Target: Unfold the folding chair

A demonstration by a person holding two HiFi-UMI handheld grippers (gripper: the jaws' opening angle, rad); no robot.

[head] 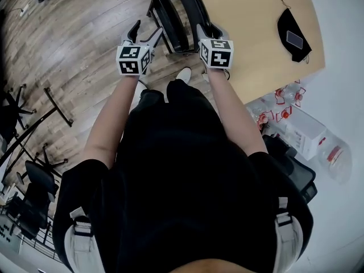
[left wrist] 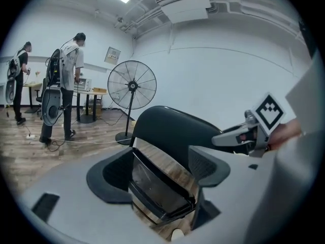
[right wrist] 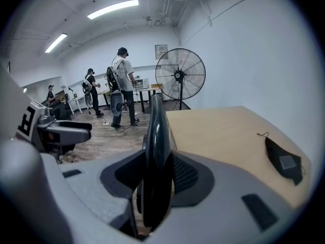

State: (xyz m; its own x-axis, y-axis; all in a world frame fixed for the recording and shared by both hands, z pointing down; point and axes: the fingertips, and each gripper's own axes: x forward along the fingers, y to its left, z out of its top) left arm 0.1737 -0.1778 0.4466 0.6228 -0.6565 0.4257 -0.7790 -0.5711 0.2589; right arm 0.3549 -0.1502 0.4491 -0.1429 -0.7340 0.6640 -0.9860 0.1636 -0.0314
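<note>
A black folding chair (head: 170, 17) stands on the wood floor just ahead of me, beside a table. My right gripper (head: 210, 32) is shut on the upper edge of its backrest (right wrist: 156, 136), which runs edge-on between the pads in the right gripper view. My left gripper (head: 145, 34) hangs open to the left of it. In the left gripper view the glossy seat panel (left wrist: 155, 184) shows in the gap between the wide-apart jaws, with the curved backrest (left wrist: 172, 128) behind it. The pads do not touch the seat.
A light wooden table (head: 256, 27) lies to the right with a black pouch (head: 293, 33) on it. A standing fan (left wrist: 132, 88) and people (left wrist: 63, 85) are at the far end. A pack of bottles (head: 296, 118) and an office chair (head: 31, 192) flank me.
</note>
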